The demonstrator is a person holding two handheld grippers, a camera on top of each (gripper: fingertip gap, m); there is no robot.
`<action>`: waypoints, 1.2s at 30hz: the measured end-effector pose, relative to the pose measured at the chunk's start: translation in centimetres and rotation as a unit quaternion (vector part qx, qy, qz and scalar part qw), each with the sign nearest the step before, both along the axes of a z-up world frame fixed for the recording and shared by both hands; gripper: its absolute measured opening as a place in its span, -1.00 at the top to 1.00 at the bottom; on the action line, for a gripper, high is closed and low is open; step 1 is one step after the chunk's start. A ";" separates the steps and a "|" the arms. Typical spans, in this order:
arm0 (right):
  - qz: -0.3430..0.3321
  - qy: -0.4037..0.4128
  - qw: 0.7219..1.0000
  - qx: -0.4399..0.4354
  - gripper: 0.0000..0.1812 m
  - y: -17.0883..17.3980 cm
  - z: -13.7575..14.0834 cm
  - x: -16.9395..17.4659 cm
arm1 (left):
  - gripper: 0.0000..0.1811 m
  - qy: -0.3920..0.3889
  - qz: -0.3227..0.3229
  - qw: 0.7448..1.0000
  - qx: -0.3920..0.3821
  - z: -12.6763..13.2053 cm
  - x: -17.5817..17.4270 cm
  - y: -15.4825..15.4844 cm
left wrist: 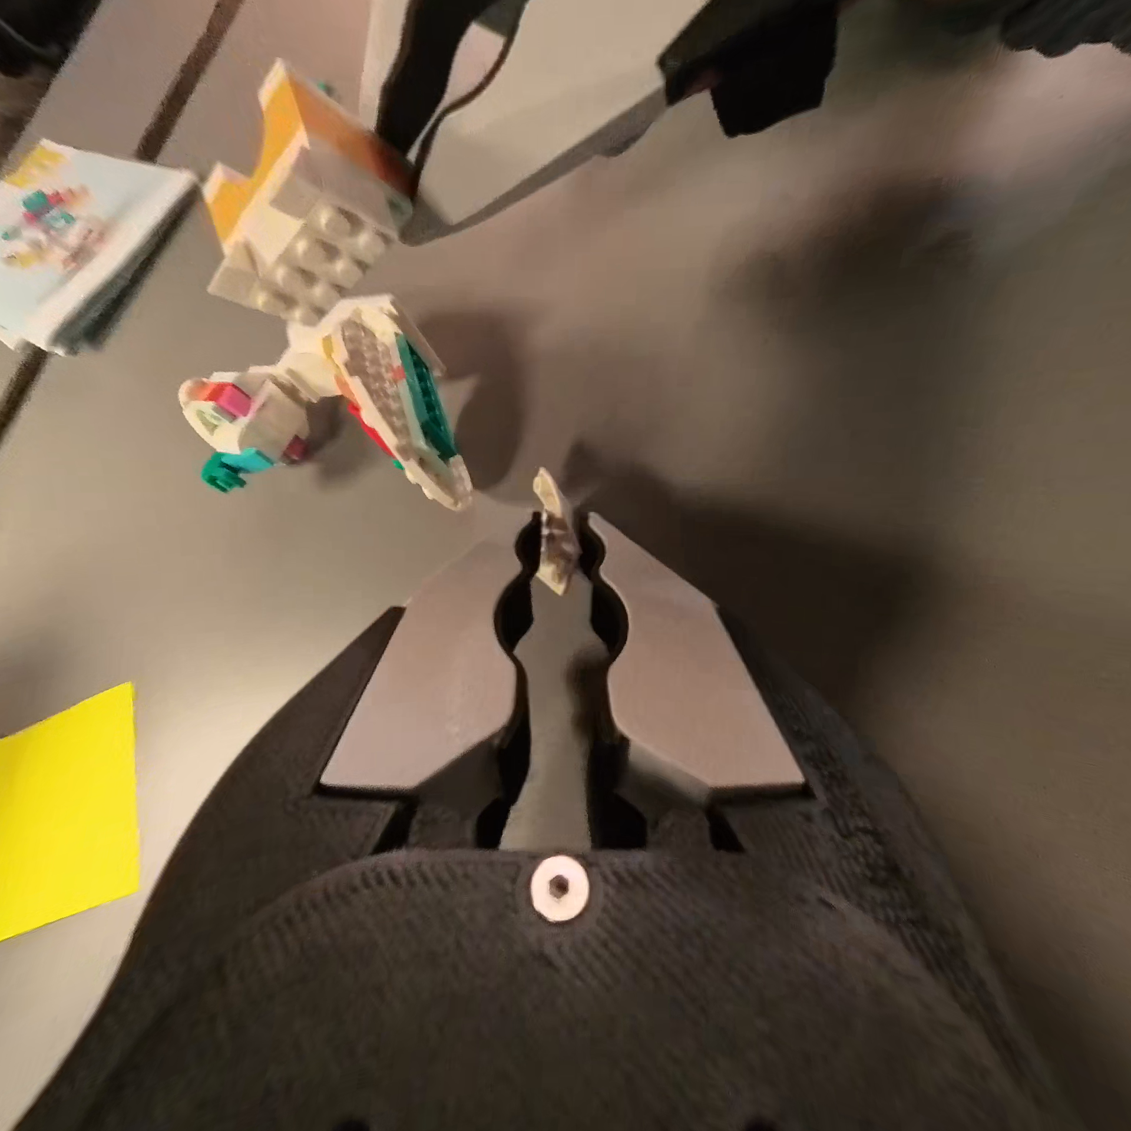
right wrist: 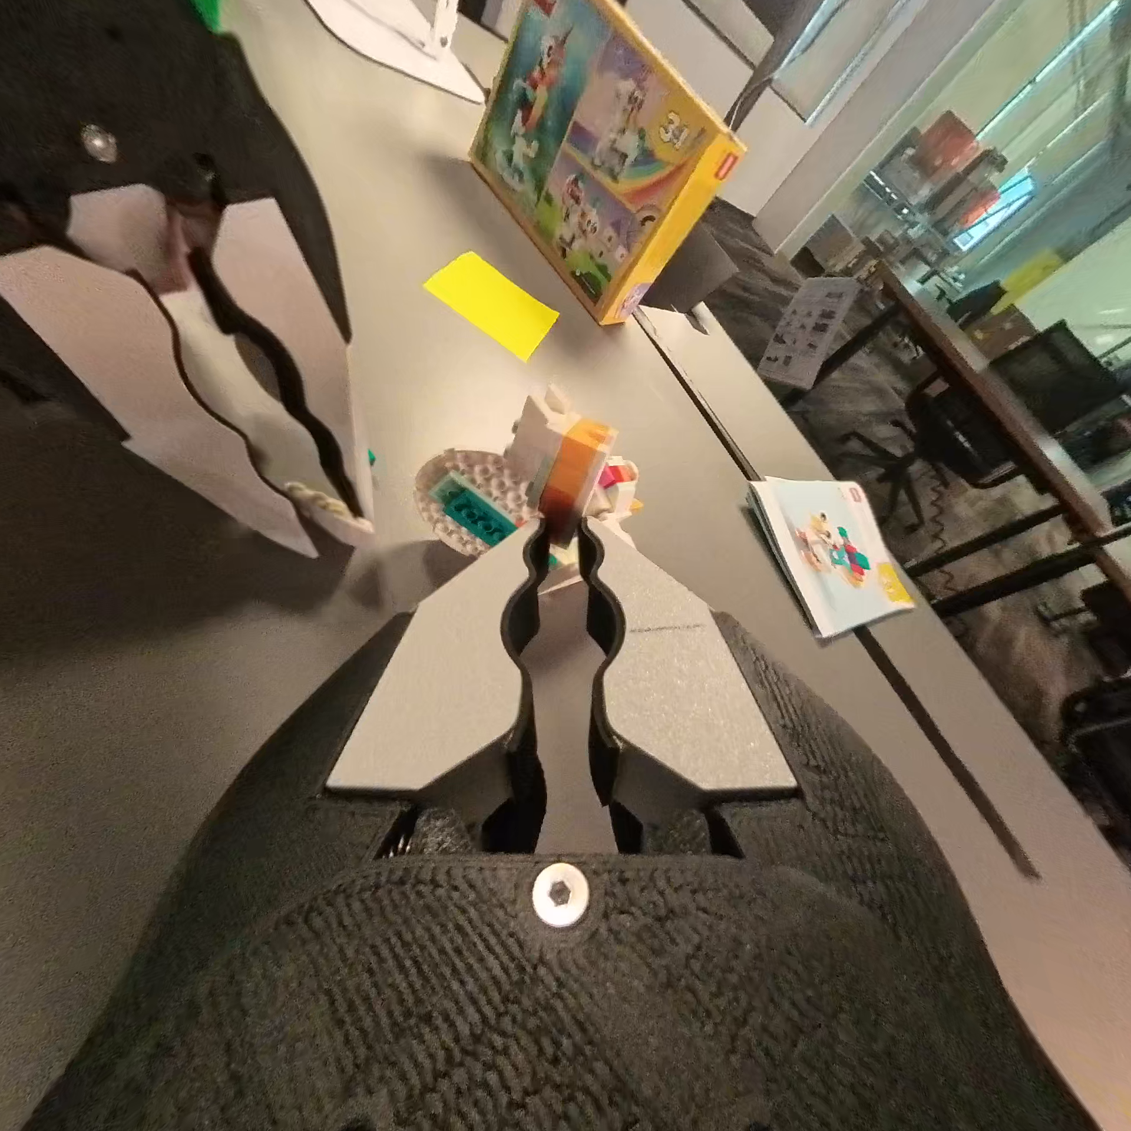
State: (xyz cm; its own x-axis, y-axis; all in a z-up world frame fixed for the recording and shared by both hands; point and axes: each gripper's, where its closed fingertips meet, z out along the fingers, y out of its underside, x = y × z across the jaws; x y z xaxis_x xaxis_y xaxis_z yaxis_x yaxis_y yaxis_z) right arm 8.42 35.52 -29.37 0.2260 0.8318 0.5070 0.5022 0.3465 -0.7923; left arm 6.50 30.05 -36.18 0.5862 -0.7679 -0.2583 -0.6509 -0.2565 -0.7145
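Left gripper (left wrist: 558, 523) fingers nearly closed, pinching small cream plate piece (left wrist: 556, 538) at tips, held above grey bench (left wrist: 795, 367). Right gripper (right wrist: 560, 538) fingers close together, clamped on orange end of brick model (right wrist: 569, 483); model lifted clear of bench, white studded body with teal bricks toward left gripper. Piece just beside model's near wing tip, not touching. Yellow sticky note (right wrist: 489, 303) farther off, toy box (right wrist: 603, 153) beyond it, instruction booklet (right wrist: 832, 551) at right bench edge.
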 end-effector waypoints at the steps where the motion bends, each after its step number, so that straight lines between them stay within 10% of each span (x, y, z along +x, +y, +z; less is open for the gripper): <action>1: 0.002 -0.004 1.000 0.010 0.93 -0.1 -0.1 -0.1 | 0.79 -0.002 0.004 1.000 -0.019 -0.4 -0.1 -0.1; 12: 0.017 -0.046 0.992 0.112 0.93 -0.9 0.0 -0.7 | 0.27 -0.124 0.069 0.987 0.077 5.7 -1.9 1.9; 17: 0.018 -0.041 0.992 0.119 0.93 -1.3 0.1 -1.1 | 0.47 -0.089 0.110 0.967 0.211 8.1 -1.6 2.8; 25: 0.036 0.008 0.985 0.166 0.93 -2.5 2.2 -1.4 | 0.42 -0.307 0.107 0.941 0.092 9.4 -0.1 2.3; 36: 0.040 0.035 0.996 0.075 0.68 -2.7 1.6 -2.3 | 0.62 -0.346 0.091 0.933 0.047 9.2 0.1 2.2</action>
